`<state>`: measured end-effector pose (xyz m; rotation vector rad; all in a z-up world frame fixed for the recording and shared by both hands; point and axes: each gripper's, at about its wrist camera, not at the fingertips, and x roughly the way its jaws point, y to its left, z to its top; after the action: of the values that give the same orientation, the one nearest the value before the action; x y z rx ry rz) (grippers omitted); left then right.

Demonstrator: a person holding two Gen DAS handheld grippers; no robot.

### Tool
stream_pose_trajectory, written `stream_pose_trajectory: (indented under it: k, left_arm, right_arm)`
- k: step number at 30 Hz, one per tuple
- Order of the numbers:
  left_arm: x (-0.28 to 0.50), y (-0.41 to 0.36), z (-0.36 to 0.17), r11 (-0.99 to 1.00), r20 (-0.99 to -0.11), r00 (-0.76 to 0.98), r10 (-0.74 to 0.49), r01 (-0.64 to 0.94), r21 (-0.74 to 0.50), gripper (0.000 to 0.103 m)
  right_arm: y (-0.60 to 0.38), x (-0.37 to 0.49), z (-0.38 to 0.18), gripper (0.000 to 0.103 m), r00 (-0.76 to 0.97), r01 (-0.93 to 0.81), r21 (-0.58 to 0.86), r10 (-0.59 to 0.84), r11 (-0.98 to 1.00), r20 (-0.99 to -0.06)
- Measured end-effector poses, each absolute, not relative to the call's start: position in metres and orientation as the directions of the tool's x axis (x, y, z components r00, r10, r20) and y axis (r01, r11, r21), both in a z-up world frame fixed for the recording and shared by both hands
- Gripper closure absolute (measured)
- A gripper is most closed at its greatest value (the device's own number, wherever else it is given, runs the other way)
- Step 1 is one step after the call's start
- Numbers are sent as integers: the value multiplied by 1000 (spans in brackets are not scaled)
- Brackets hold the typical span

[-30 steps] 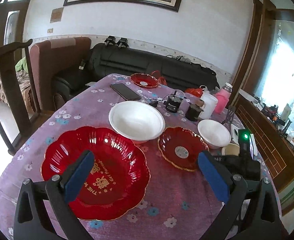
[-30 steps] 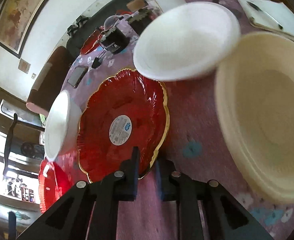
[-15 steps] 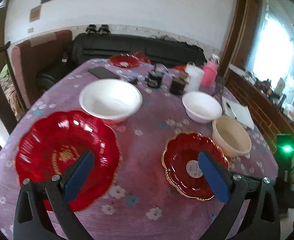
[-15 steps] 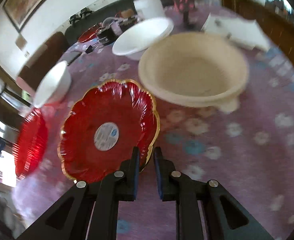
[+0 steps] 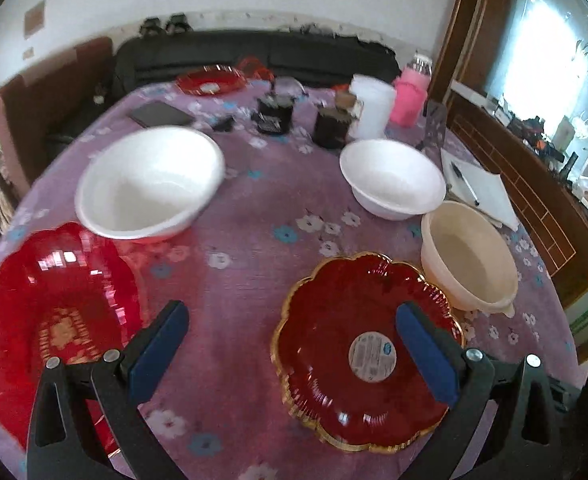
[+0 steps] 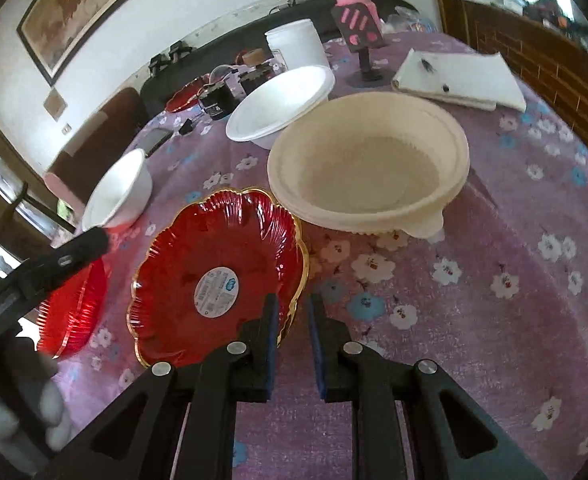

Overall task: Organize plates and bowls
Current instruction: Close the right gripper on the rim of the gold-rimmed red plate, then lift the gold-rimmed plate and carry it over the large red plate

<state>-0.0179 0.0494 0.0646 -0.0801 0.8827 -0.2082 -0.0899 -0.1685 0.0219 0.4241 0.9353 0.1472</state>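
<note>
A small red gold-rimmed plate [image 6: 217, 276] with a round sticker lies on the purple cloth; my right gripper [image 6: 292, 314] is shut on its near right rim. The plate also shows in the left wrist view [image 5: 366, 352]. My left gripper [image 5: 294, 332] is open and empty, above the cloth between this plate and a large red plate [image 5: 53, 308] at the left. A cream bowl [image 6: 370, 164] sits just beyond the small plate. A small white bowl [image 6: 281, 104] and a large white bowl [image 5: 149, 184] stand farther back.
At the table's far side stand a phone [image 5: 159, 114], dark jars [image 5: 273, 114], a white tub [image 5: 370, 104], a pink bottle [image 5: 410, 92] and another red plate [image 5: 209, 80]. A notepad with pen [image 6: 458, 76] lies at the right. A sofa and chairs ring the table.
My right gripper has drawn the small red plate toward the near right, in front of the cream bowl. My left gripper has swung right, staying open.
</note>
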Motion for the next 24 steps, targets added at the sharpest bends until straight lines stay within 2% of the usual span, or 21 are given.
stream_pose_trajectory:
  k: [6,9,13,15,16,17,21,24]
  left_arm:
    - [13,43,32,968,-830,499,-252,133,-213,0]
    - [18,39,23,976,-842,494,-217,136,-171,0]
    - [18,35,21,980,-847,494,-194,145,-140,2]
    - [15,32,24,978,-842,503,-194,167,-125,21]
    - [14,28,23,972,-850,482,-213,194,-133,45]
    - [16,26,22,968,-858,462,-224,207,-141,58]
    - [9,17,19,976,-858,488,-160,211,-61,62]
    - [5,18,20,980,-853,502,-142,193,-49,71]
  right_arm:
    - [-172,-81,11,84,567,64,484,367,873,-737]
    - [-170,-76,5,79,550,63,503,390,862,-738]
    - [-163,-70,-1,79,534,61,509,403,858,-743]
    - [-161,-67,-3,79,538,62,508,400,859,-742]
    - [-161,-66,-2,79,539,61,505,398,861,-743]
    - [-160,-65,-2,79,540,60,504,396,862,-742]
    - [-161,-64,-2,76,548,56,502,394,863,-738]
    - [-164,-66,-2,79,558,61,507,392,860,-731]
